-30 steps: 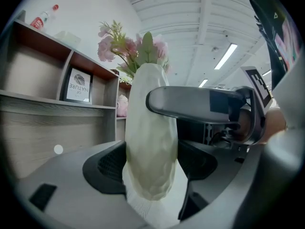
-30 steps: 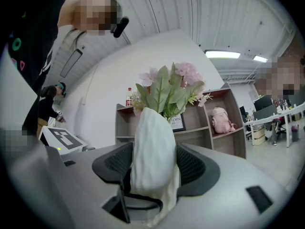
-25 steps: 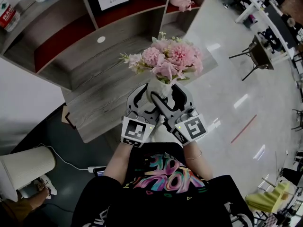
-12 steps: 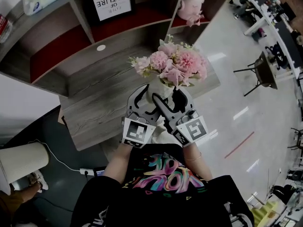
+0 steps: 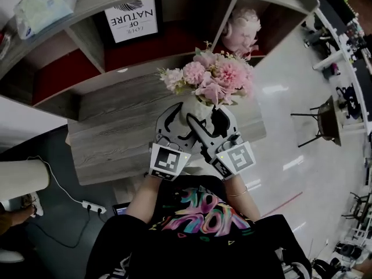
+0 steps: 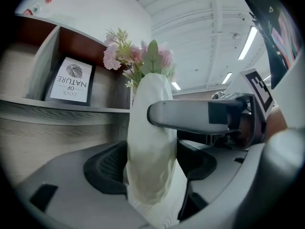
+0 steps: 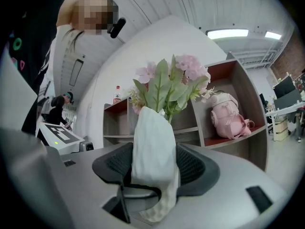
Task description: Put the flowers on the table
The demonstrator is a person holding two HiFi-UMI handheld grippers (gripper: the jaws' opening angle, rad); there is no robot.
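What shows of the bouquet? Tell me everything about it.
The bouquet is a bunch of pink, carnation-like blooms with small pale sprigs and green leaves, its stems bundled in a cream fabric-like wrap. It stands upright, held in the air over the grey wood-grain table. The left tool and right tool both clamp the wrap, one from each side. Nothing else touches it.

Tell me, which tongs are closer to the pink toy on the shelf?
Right. The right tongs grip the flowers on the side toward the pink toy; the left tongs grip the far side.
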